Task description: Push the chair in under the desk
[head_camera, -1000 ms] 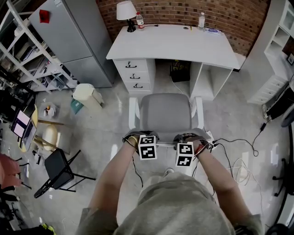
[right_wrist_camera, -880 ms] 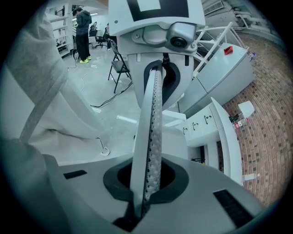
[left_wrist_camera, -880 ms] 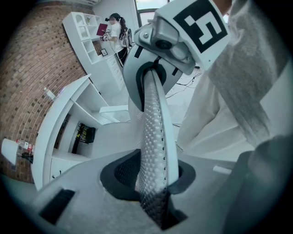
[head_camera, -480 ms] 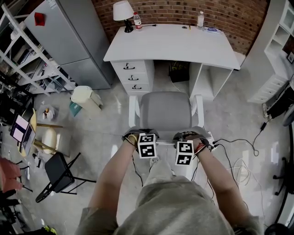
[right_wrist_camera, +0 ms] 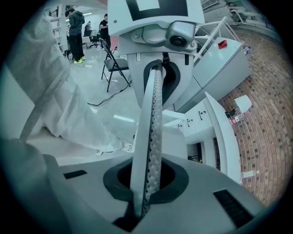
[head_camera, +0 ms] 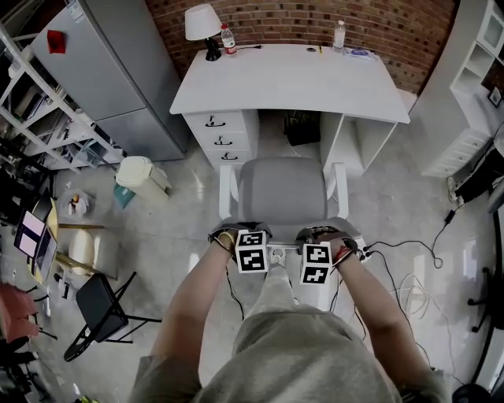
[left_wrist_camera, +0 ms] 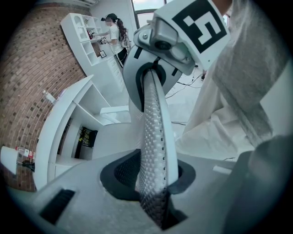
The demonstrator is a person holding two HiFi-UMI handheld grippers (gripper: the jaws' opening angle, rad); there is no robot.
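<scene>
Left gripper (head_camera: 252, 238) jaws part-closed, clamped on the mesh top edge of the backrest (left_wrist_camera: 154, 137); right gripper (head_camera: 316, 242) jaws nearly together, pinching the same edge further right. Count: 2 grippers, 1 lamp (head_camera: 201, 24), 2 bottles (head_camera: 228, 39), 1 desk (head_camera: 291, 79) with 3 drawers (head_camera: 216, 138), 1 chair (head_camera: 282, 189). Chair stands in front of the desk's knee gap, not under it, seat facing the desk, back to the person; backrest edge runs left-right, parallel to the desk front.
</scene>
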